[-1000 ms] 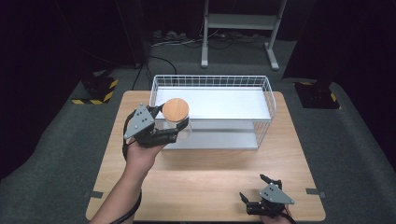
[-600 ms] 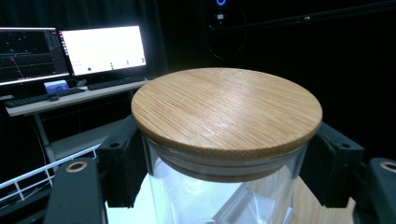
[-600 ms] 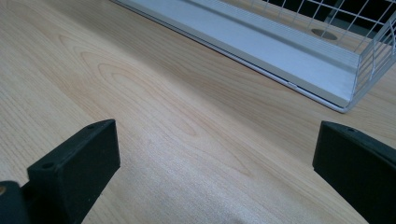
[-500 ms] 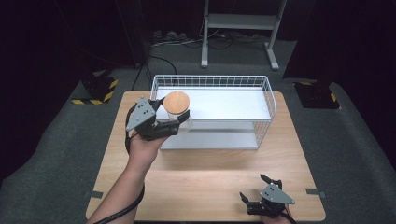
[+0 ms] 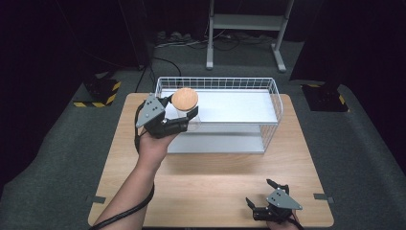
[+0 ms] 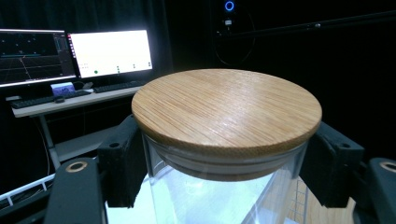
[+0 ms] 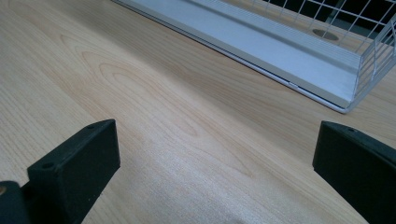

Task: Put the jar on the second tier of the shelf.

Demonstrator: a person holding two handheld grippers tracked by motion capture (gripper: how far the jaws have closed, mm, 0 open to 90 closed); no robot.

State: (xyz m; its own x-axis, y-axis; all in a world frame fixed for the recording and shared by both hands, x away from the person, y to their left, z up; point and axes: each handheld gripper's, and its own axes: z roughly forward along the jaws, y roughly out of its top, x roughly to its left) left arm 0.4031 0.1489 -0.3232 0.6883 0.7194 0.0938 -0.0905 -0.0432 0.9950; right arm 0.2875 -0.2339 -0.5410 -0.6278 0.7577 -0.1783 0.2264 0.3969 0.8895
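A clear glass jar with a round wooden lid is held off the table by my left gripper, whose jaws are shut on the glass just below the lid. In the high view the jar hangs over the left end of a white wire basket. In the left gripper view the lid sits between both black jaws, and the glass body shows below it. My right gripper rests near the table's front right edge, open, with bare wood between its jaws.
The wire basket has a white floor and stands at the back middle of the wooden table. Black-and-yellow floor markers lie left of the table, and a metal stand is behind it.
My left gripper has carried the jar a little to the right and away from me, farther over the basket's left end. The right gripper has not moved.
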